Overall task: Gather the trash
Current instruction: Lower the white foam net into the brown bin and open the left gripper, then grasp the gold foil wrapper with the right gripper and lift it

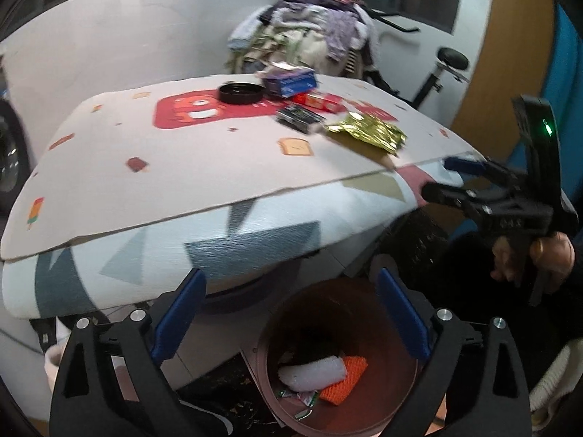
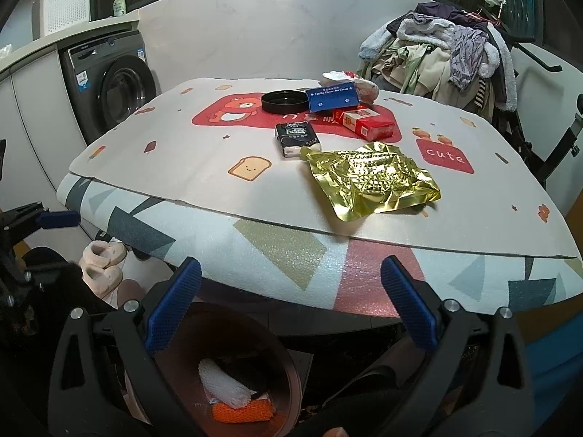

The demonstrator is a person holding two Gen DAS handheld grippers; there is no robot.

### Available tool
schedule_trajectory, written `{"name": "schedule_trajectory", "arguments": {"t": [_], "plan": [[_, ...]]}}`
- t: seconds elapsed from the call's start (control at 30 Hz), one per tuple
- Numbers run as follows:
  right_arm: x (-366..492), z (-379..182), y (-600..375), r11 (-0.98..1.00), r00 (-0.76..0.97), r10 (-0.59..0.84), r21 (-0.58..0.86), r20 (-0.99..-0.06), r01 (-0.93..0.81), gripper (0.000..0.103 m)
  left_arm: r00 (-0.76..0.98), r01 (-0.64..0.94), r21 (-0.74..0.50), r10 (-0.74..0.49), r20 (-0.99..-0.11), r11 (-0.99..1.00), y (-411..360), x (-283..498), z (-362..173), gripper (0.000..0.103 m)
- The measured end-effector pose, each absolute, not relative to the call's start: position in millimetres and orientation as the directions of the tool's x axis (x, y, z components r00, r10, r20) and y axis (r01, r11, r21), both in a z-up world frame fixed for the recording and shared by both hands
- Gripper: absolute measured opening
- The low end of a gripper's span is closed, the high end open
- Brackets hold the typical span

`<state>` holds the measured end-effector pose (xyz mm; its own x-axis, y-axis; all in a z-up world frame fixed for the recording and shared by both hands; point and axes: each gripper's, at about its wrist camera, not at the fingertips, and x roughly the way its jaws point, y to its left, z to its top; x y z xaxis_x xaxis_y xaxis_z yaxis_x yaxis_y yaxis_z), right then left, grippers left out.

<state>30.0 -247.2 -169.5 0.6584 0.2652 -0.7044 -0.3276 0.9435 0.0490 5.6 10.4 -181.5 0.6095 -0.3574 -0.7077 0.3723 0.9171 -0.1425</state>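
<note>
My left gripper point(image 1: 291, 313) stands open above a brown bin point(image 1: 364, 306) on the floor, nothing between its fingers. In the bin lie a white foam piece point(image 1: 313, 373), an orange foam net point(image 1: 346, 378) and small wrappers. My right gripper point(image 2: 291, 302) is open and empty at the table's front edge, above the same bin point(image 2: 288, 364). On the table lie a crumpled gold foil wrapper point(image 2: 368, 182), a black tissue pack point(image 2: 297, 138), a red box point(image 2: 368, 123), a blue box point(image 2: 331, 98) and a black lid point(image 2: 284, 101).
The table carries a cartoon mat point(image 2: 175, 153) over a padded cover. A washing machine point(image 2: 113, 87) stands at the left, a heap of clothes point(image 2: 448, 54) behind the table. Pink slippers point(image 2: 104, 266) sit under the table's left corner.
</note>
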Motion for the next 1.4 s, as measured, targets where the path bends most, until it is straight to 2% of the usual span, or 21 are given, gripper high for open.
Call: {"name": "schedule_trajectory", "arguments": {"t": [0.37, 0.63, 0.8, 0.97, 1.13, 1.27, 1.4], "plan": [[35.3, -168.4, -255.9, 0.943, 0.632, 0.292, 0.106, -0.717, -0.316, 0.097, 0.648, 0.292, -0.172, -0.327, -0.688, 0.941, 28.1, 10.0, -172.9, 0.097], [54.6, -165.8, -269.5, 0.944, 0.603, 0.322, 0.195, -0.730, -0.268, 0.097, 0.710, 0.267, -0.108, -0.272, -0.650, 0.957, 36.2, 18.7, -150.4, 0.097], [68.8, -163.9, -281.3, 0.944, 0.587, 0.328, 0.239, -0.740, -0.227, 0.097, 0.754, 0.218, -0.137, -0.256, -0.605, 0.966, 54.2, 31.6, -133.2, 0.097], [89.8, -166.4, -294.0, 0.961, 0.597, 0.274, 0.243, -0.754, -0.134, 0.097, 0.783, 0.163, -0.155, -0.223, -0.580, 0.974, 69.3, 47.3, -123.9, 0.097], [119.5, -181.9, -307.9, 0.932, 0.566, 0.305, 0.362, -0.766, -0.012, 0.097, 0.787, 0.141, -0.188, -0.225, -0.574, 0.972, 75.8, 57.1, -128.5, 0.097], [149.5, -195.3, -317.7, 0.877, 0.563, 0.304, 0.457, -0.768, 0.150, 0.097, 0.777, 0.143, -0.196, -0.233, -0.585, 0.970, 75.7, 64.5, -138.0, 0.097], [177.0, -198.2, -321.8, 0.834, 0.564, 0.259, 0.476, -0.784, 0.280, 0.097, 0.773, 0.149, -0.200, -0.240, -0.587, 0.968, 73.6, 68.3, -145.8, 0.097]]}}
